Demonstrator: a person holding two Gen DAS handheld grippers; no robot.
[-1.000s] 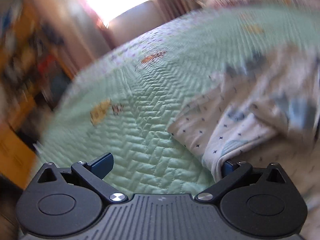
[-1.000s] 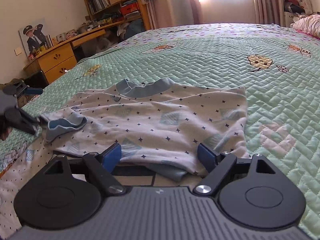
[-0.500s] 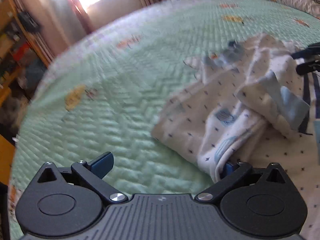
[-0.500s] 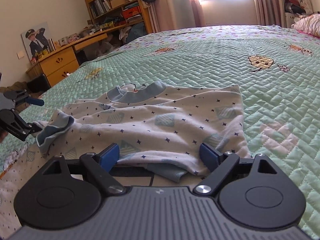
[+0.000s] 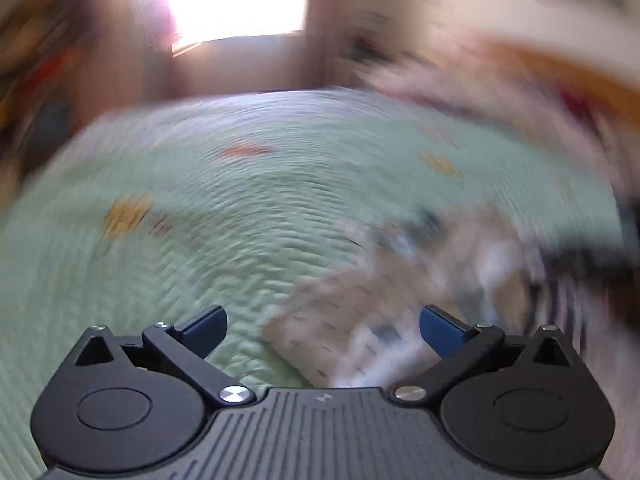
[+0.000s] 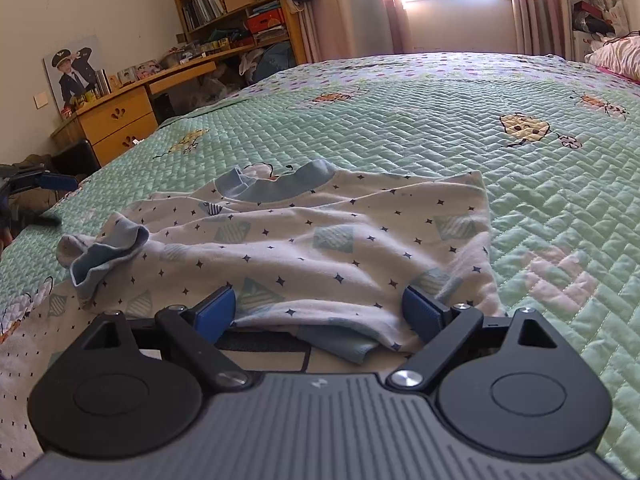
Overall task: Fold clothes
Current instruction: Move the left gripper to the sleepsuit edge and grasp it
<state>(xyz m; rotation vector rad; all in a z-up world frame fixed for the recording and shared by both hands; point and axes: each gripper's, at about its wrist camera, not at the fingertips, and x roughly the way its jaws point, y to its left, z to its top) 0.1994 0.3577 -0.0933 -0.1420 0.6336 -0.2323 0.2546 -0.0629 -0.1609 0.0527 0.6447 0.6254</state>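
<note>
Released, the sleeve [image 6: 106, 250] had dropped onto the shirt [image 6: 320, 248], which lay on the bed [image 6: 440, 128]. Left tool [image 5: 323, 326] was spread, nothing between its pads, just left of the shirt. Right tool [image 6: 320, 310] was spread, straddling the shirt's near hem.

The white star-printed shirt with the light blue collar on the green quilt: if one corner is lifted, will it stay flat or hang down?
The white star-printed shirt will probably hang limp: it already lies in soft wrinkles, and its cuff is curled. It looks thin, so likely light. On the quilted green bedspread it may drag and bunch rather than slide.
</note>
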